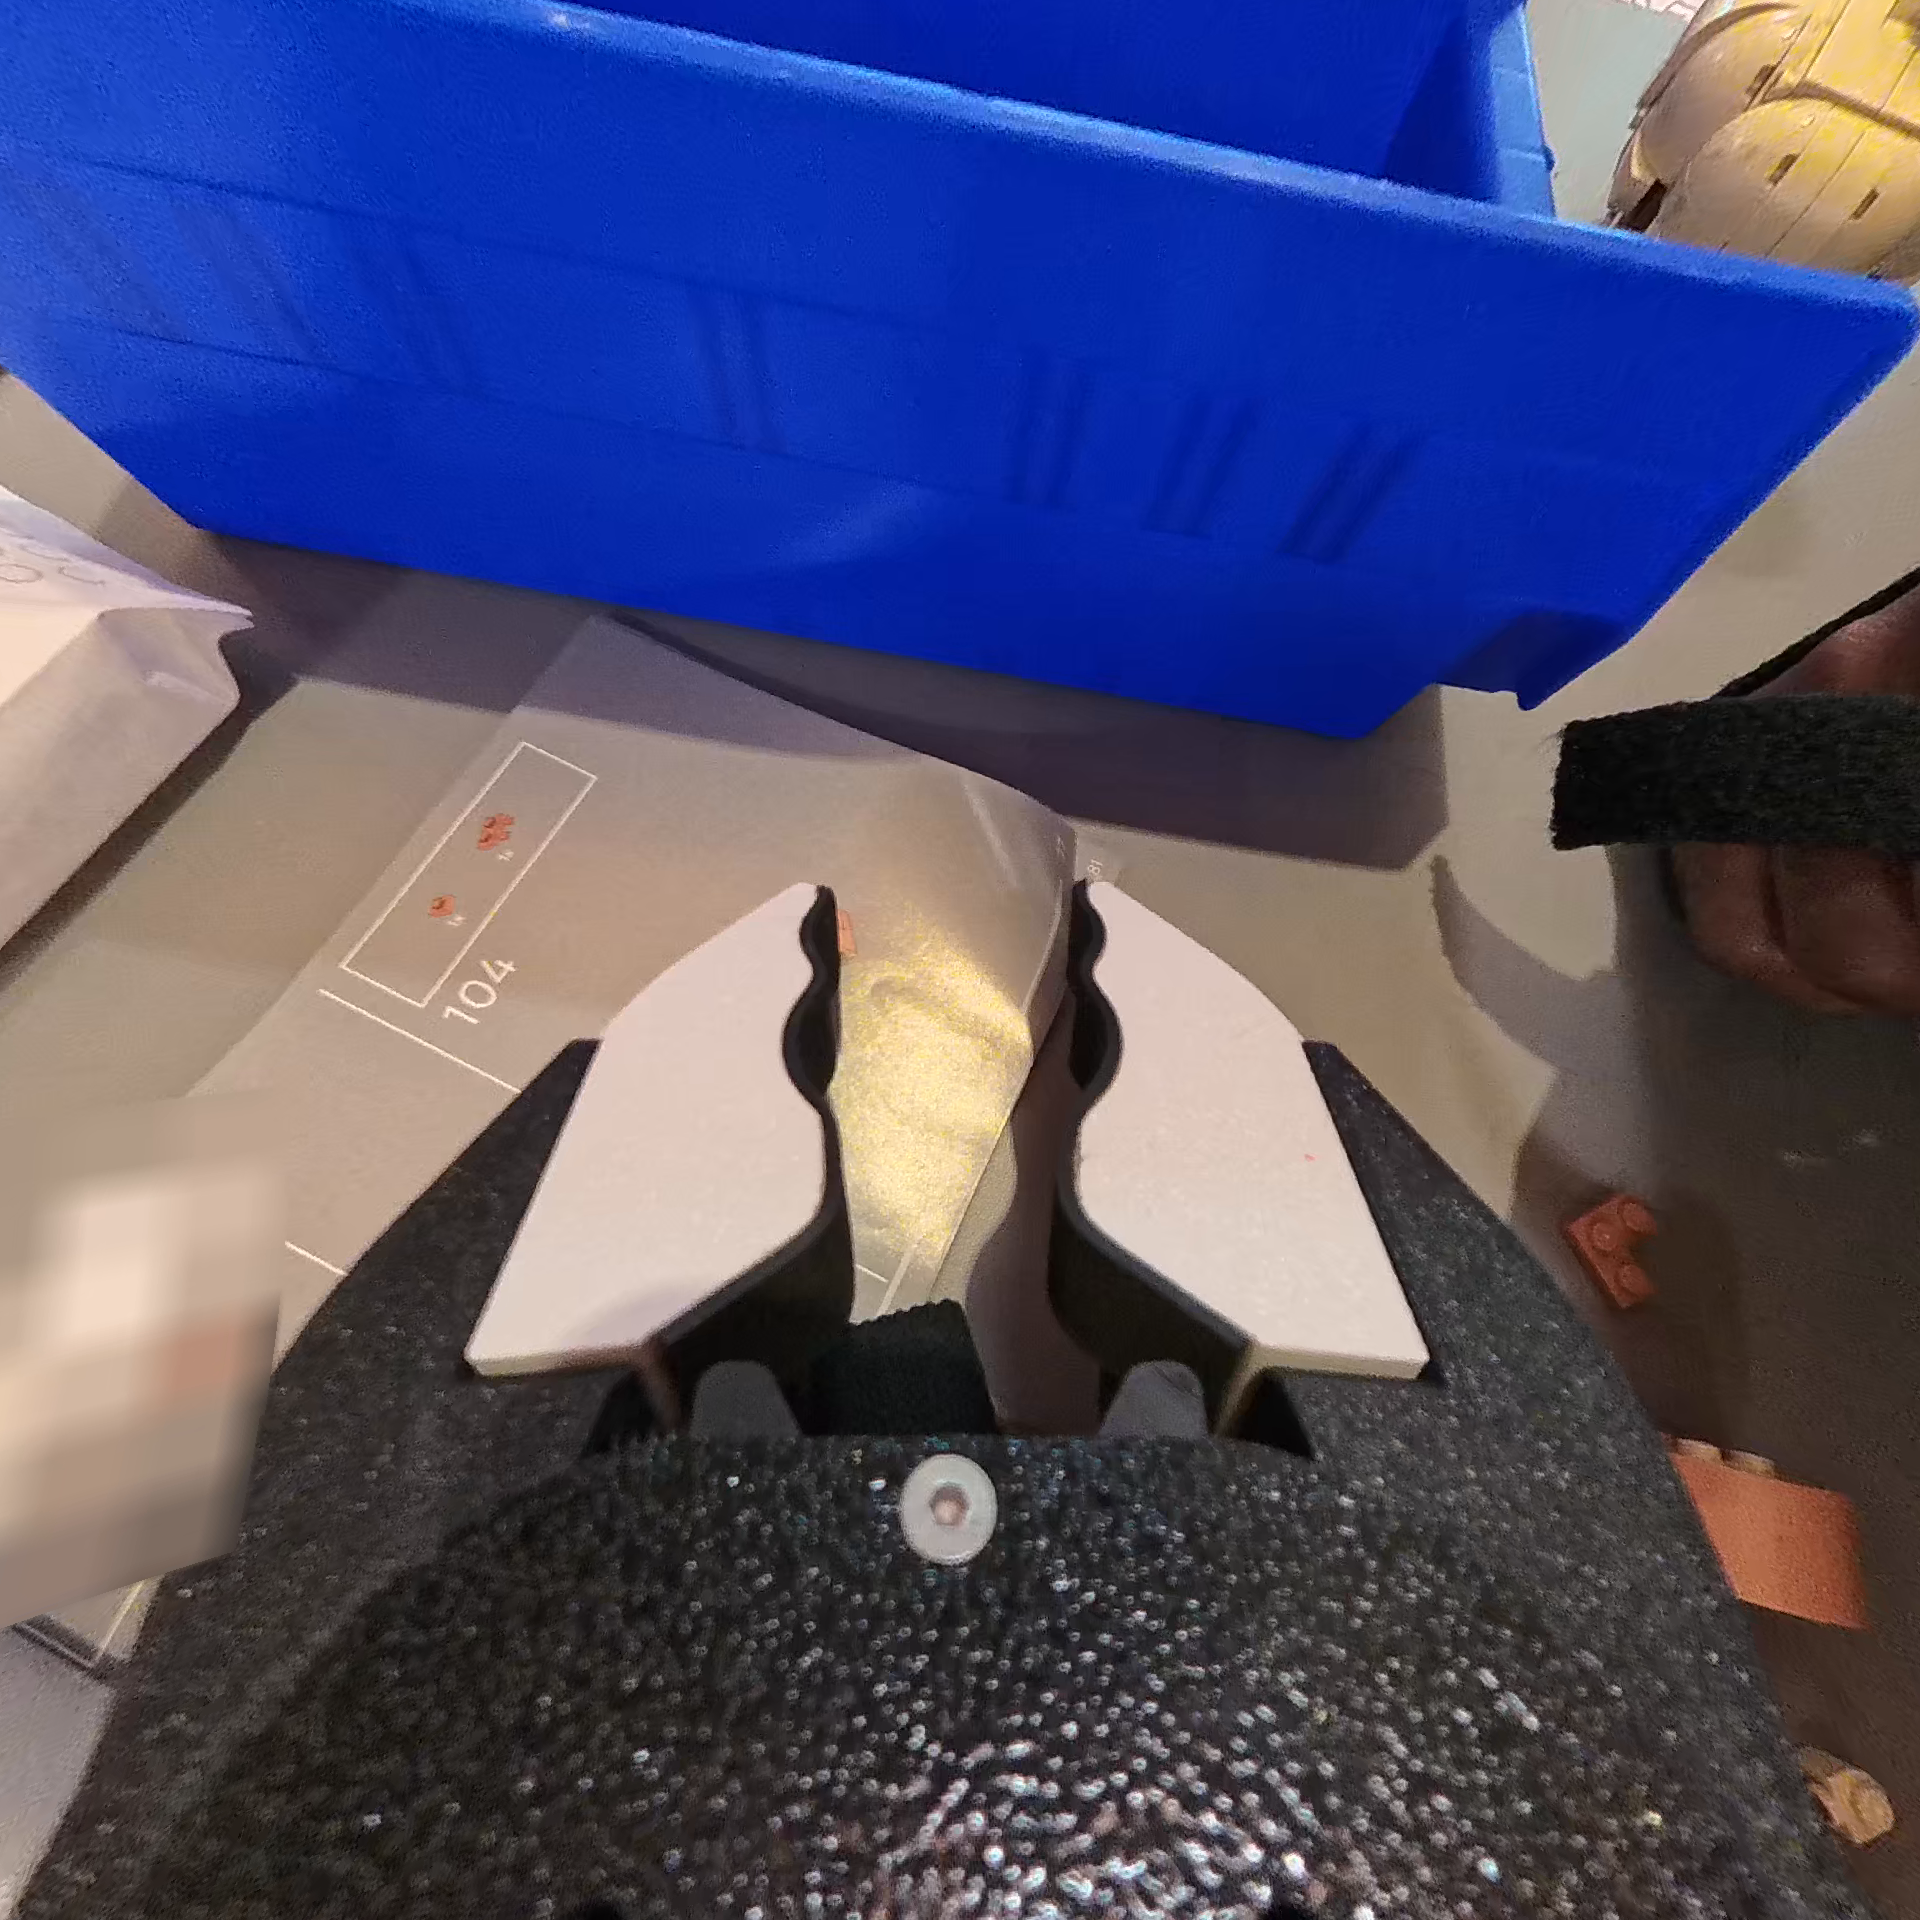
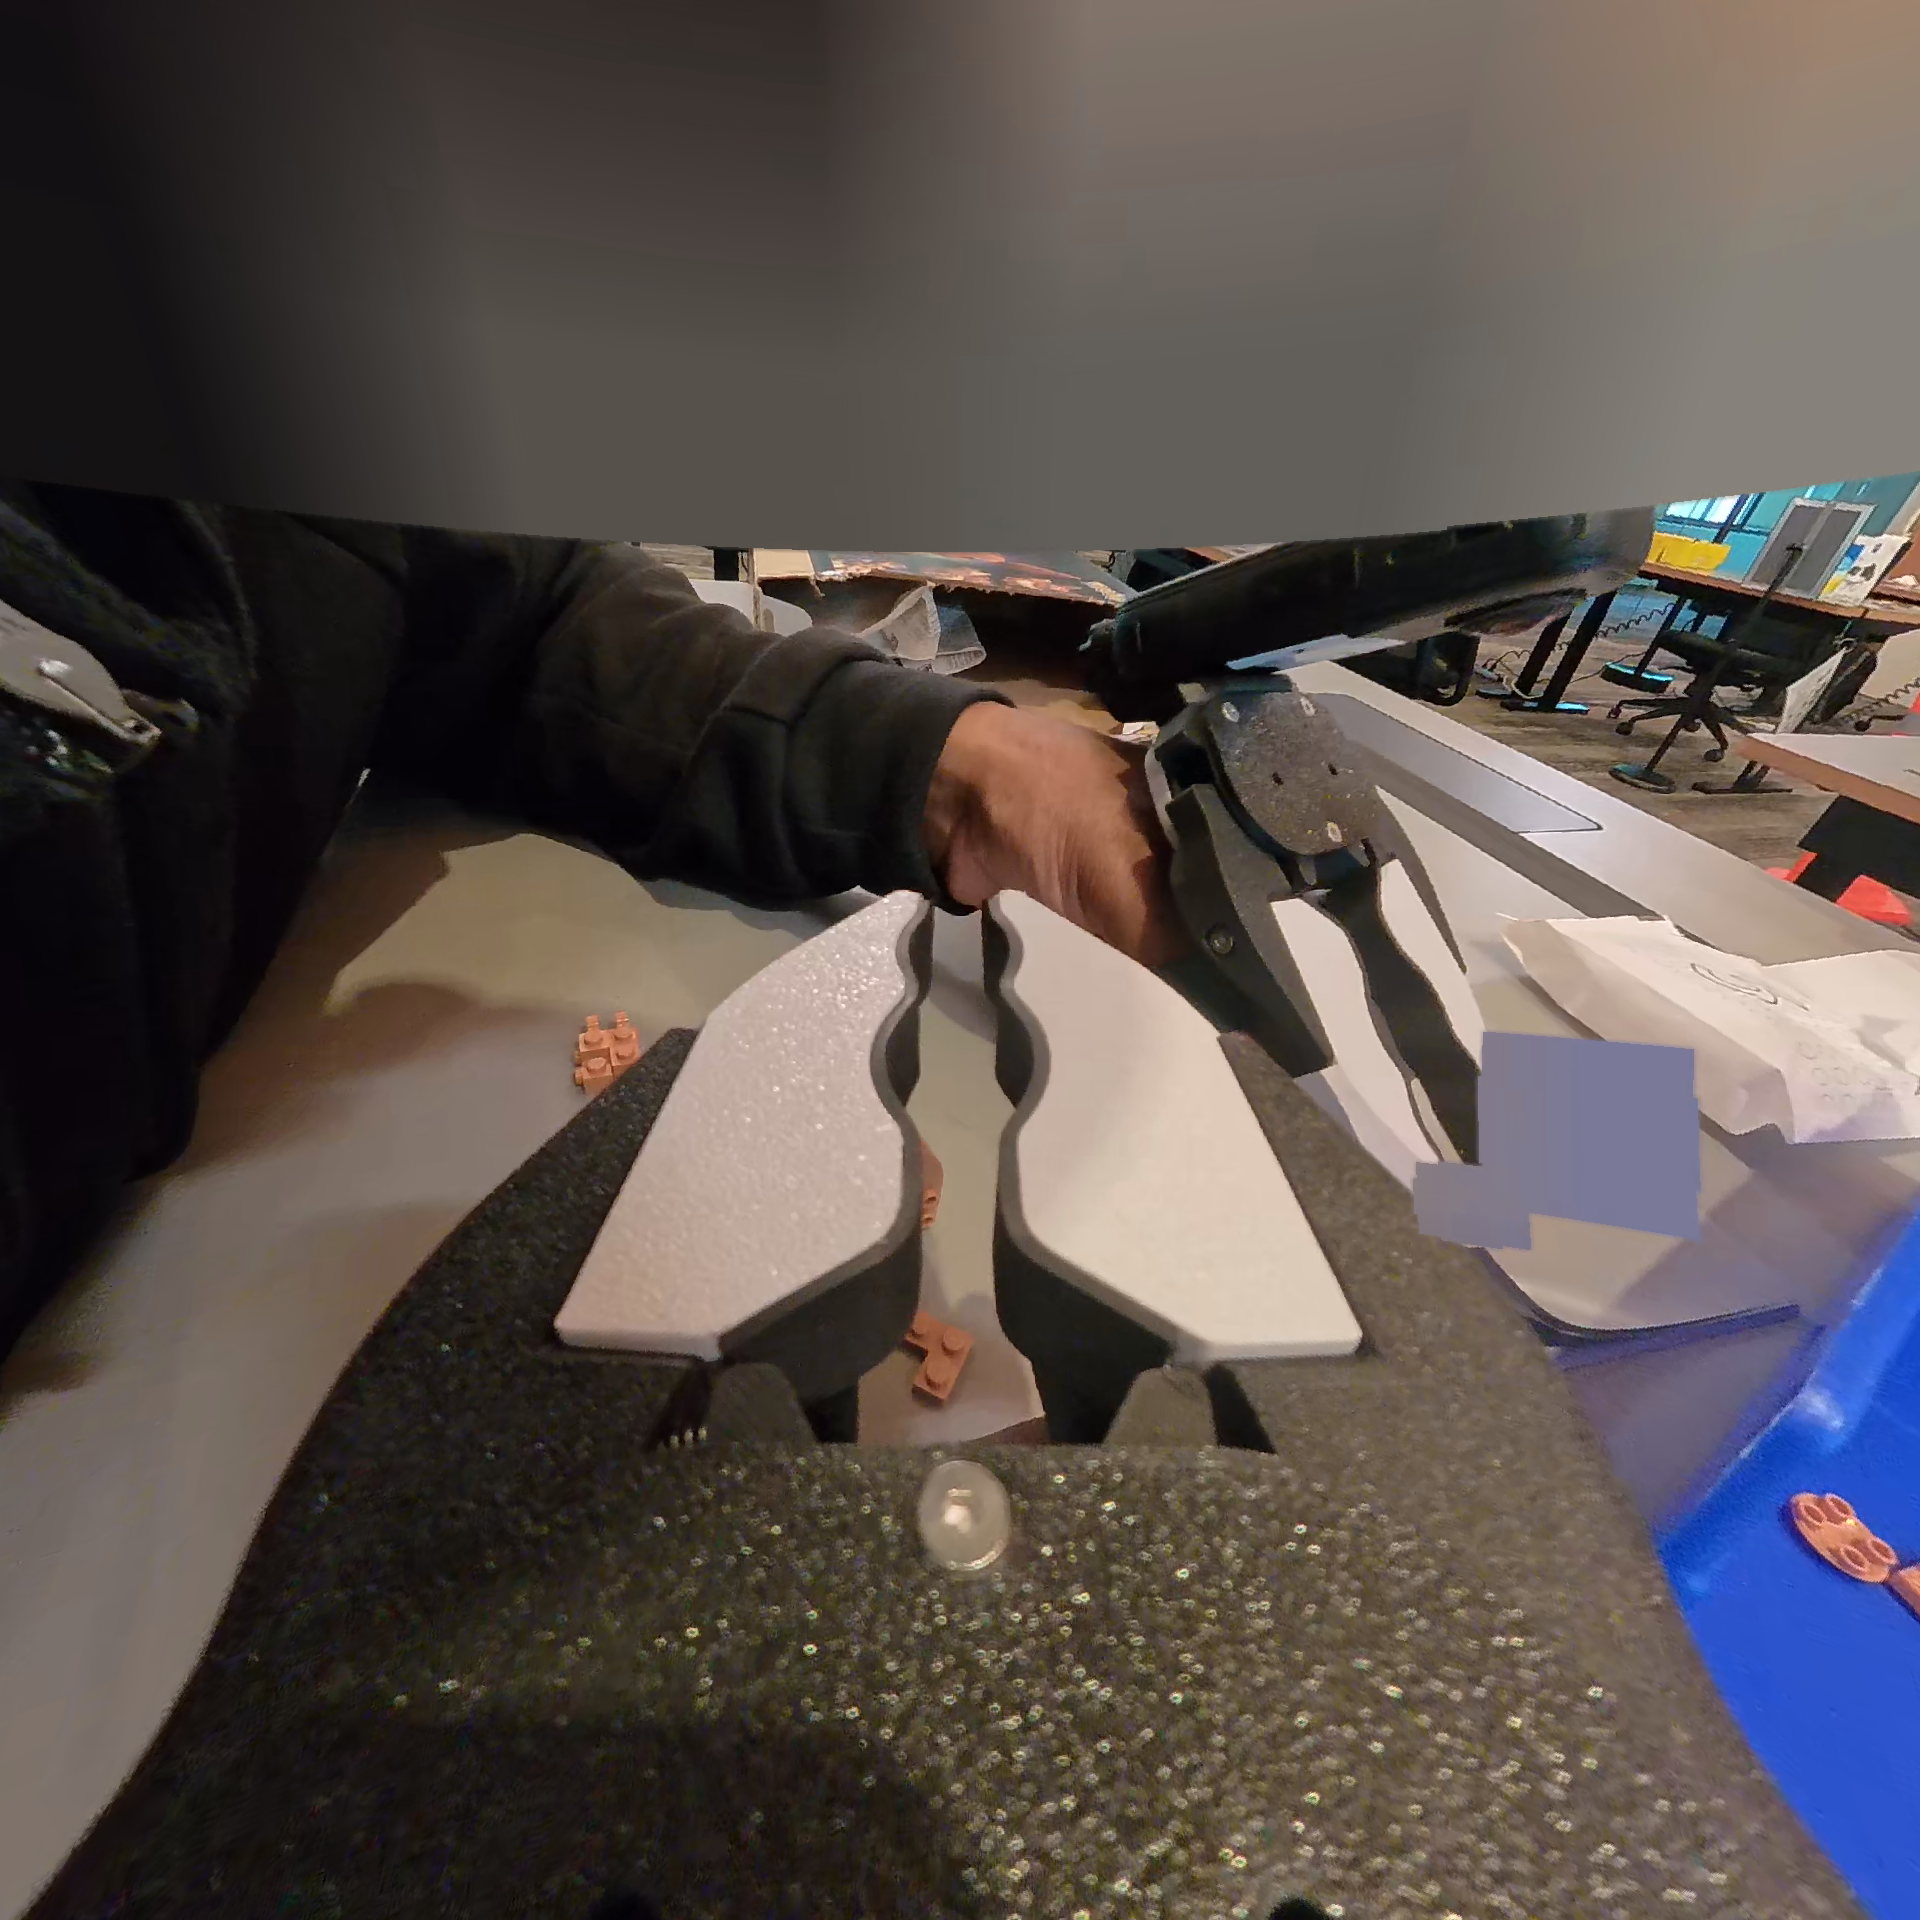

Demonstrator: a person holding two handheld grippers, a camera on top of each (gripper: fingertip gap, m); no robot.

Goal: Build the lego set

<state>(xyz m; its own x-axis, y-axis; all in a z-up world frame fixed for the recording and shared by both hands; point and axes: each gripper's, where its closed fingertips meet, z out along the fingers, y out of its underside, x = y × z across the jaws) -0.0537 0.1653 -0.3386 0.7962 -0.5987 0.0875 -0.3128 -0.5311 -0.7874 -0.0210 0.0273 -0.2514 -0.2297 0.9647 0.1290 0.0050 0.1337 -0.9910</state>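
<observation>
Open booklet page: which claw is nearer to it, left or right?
Left. The left claw sits right over the curled booklet page, fingers straddling it. The right claw is off to the side above the table, among brown bricks.

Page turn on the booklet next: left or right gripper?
Left gripper: its fingers straddle the curled booklet page. The right gripper is over brown bricks instead.

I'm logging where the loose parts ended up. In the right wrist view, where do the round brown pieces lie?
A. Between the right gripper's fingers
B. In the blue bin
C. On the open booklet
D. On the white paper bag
B: the round brown pieces rest on the inner floor of the blue bin at the lower right of the view.
</observation>
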